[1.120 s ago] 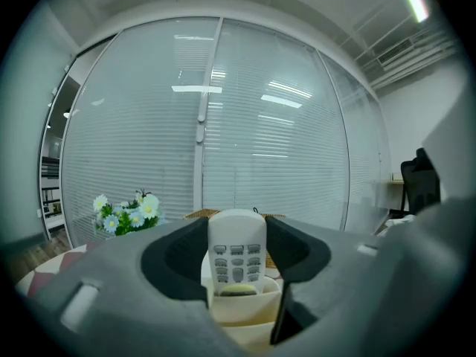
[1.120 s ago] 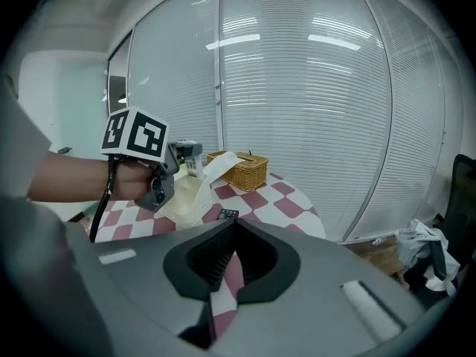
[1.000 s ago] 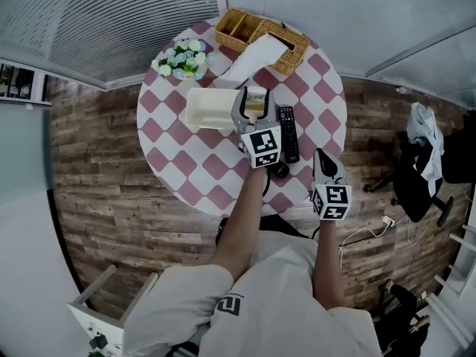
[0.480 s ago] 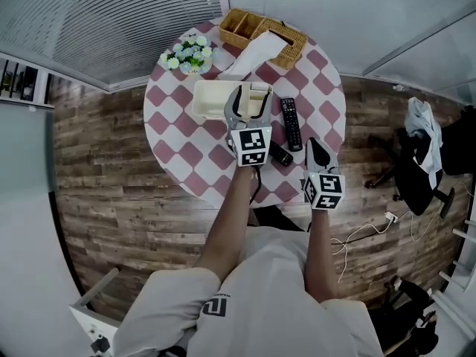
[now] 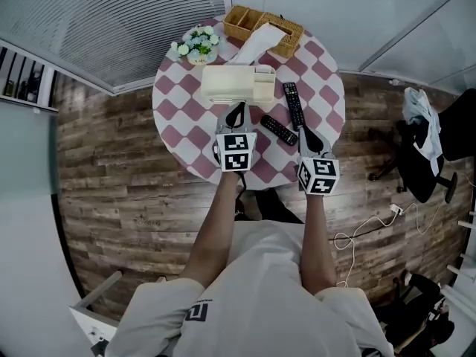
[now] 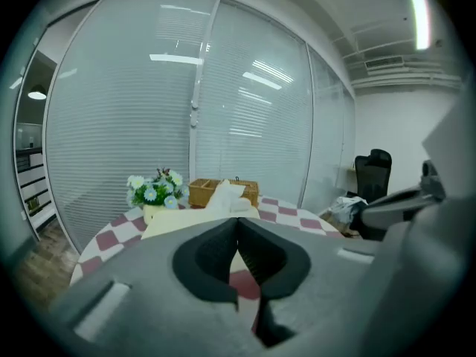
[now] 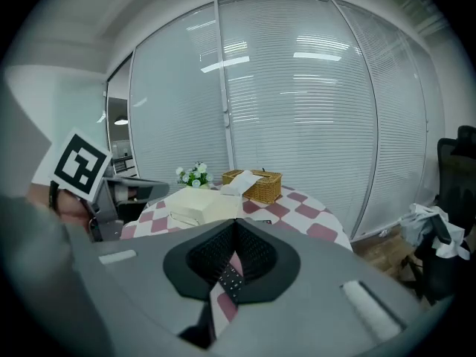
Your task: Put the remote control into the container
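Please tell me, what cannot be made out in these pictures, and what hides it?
- Inside of the container: too small in the head view; both gripper views show only its outside.
- Long remote and short remote: in the left gripper view, hidden behind the left hand-held gripper.
- Right gripper view: only a strip of one remote shows below the right hand-held gripper; which one is unclear.

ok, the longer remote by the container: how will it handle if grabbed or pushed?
Likely rigid: the longer remote is a straight slim bar. It lies flat on the cloth, so a push should slide it, not roll it. Lying so low, it probably needs a grip across its width.
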`<state>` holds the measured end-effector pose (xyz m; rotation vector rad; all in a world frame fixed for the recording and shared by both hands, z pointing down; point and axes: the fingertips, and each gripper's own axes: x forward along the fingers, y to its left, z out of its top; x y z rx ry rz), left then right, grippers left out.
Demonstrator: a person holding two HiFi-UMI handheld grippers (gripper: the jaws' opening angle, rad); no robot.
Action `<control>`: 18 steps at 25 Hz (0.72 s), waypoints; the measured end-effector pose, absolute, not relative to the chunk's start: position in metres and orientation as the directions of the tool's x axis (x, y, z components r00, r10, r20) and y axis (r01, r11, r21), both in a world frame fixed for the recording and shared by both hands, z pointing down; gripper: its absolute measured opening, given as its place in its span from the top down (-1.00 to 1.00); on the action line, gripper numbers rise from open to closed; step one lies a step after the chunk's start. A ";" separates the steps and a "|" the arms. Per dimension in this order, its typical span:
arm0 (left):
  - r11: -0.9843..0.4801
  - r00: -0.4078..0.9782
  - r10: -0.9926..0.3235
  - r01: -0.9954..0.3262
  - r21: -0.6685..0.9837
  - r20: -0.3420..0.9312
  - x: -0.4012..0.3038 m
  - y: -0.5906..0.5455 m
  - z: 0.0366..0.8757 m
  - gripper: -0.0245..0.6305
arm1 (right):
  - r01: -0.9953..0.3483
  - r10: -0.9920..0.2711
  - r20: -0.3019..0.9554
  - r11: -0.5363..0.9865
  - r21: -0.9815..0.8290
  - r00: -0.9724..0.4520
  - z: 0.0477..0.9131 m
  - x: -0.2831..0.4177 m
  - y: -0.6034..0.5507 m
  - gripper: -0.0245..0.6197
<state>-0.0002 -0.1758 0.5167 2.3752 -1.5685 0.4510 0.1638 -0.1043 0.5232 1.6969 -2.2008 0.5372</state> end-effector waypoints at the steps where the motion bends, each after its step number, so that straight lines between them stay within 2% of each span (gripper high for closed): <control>1: -0.395 0.377 -0.820 -0.917 0.051 0.432 -0.004 -0.166 0.526 0.91 | -0.968 -0.845 0.473 0.228 -0.105 -0.250 0.525 0.160 -0.100 0.91; 7: -0.436 0.388 -0.688 -0.897 0.078 0.613 -0.018 -0.121 0.567 0.91 | -0.961 -0.805 0.528 0.258 -0.099 -0.270 0.533 0.139 -0.074 0.91; 18: -0.411 0.367 -0.687 -0.908 0.081 0.627 -0.024 -0.113 0.565 0.92 | -0.968 -0.824 0.509 0.234 -0.091 -0.247 0.522 0.143 -0.064 0.91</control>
